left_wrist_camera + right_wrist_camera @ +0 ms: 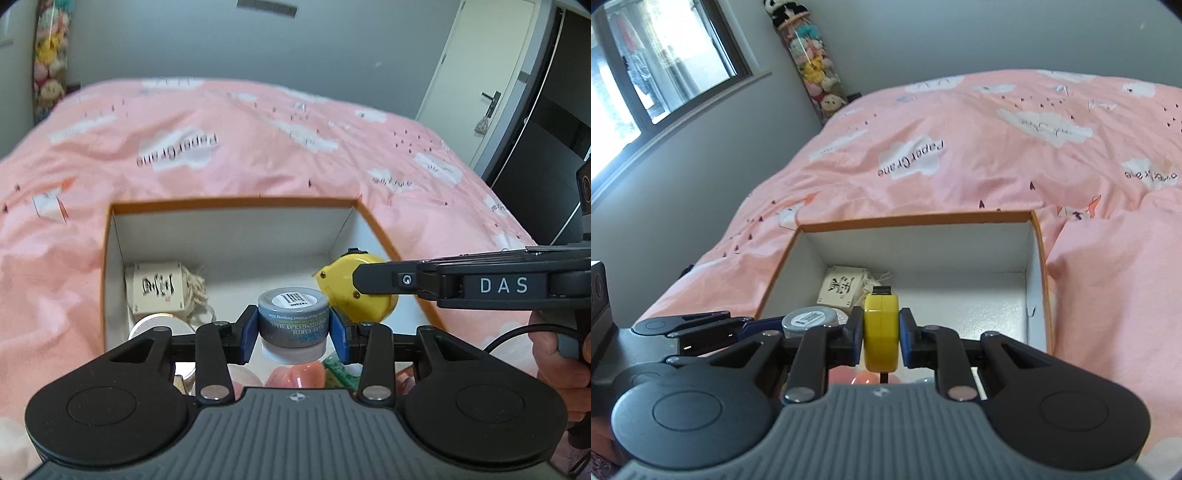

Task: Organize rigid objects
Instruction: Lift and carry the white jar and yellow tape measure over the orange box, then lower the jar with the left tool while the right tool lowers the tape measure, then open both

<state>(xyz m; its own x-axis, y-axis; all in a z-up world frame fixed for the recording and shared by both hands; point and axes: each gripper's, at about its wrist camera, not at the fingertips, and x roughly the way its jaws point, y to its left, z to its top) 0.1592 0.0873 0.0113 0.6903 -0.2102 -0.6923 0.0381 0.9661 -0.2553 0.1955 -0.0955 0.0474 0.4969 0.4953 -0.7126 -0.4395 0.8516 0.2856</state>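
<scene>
On the pink bedspread (258, 147), my left gripper (293, 330) clamps a grey clay-mask jar (293, 317) and my right gripper (881, 334) a yellow tape measure (881, 328), both above the open orange-rimmed white box (229, 201), the jar left of the tape.

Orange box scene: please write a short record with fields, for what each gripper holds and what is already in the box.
left gripper: shut on grey jar, held over the box
right gripper: shut on yellow tape measure, held over the box
orange box: open, white inside, on pink bedcover
inside box: cream block with black characters, by the far left corner

A pink quilt (258, 147), a door (480, 85), a window (665, 55).
</scene>
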